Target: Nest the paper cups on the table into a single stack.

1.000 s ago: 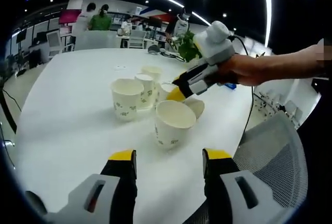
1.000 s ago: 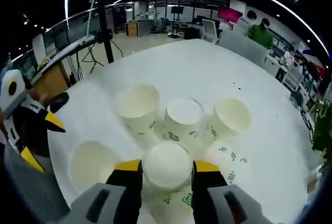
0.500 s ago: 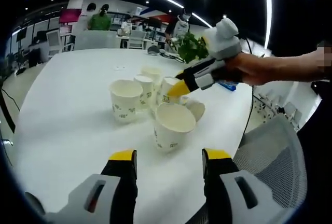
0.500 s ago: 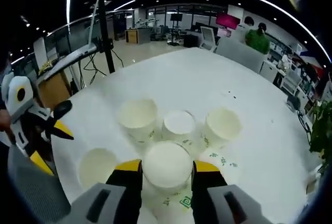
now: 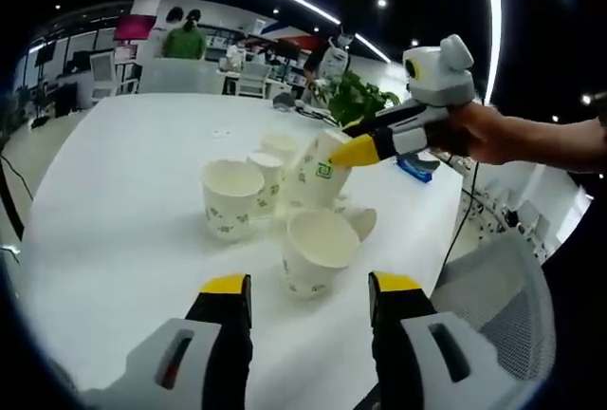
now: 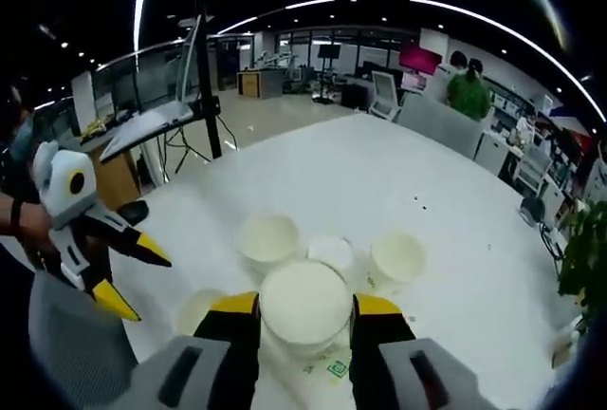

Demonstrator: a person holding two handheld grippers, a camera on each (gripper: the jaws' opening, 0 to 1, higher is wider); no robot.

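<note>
Several white paper cups with green print stand clustered on the white table point(image 5: 114, 201). The nearest cup point(image 5: 318, 249) is just ahead of my left gripper point(image 5: 310, 288), which is open with nothing between its jaws. Another cup point(image 5: 230, 198) stands to its left, with two more cups point(image 5: 266, 180) behind. My right gripper point(image 5: 349, 154) comes in from the right, shut on a tilted cup point(image 5: 316, 173) held above the cluster. In the right gripper view that held cup point(image 6: 305, 304) sits between the jaws of my right gripper point(image 6: 305, 307), with three cups point(image 6: 268, 239) standing below and the left gripper point(image 6: 133, 275) at left.
A grey mesh chair point(image 5: 493, 306) stands at the table's near right edge. A green plant point(image 5: 356, 102) and a blue object point(image 5: 414, 165) are on the far right of the table. People point(image 5: 185, 40) stand at desks far behind. A tripod point(image 6: 204, 78) stands off the table.
My right gripper has lifted its cup off the table and up above the cluster, tilting it. The left gripper has stayed open in front of the nearest cup.
</note>
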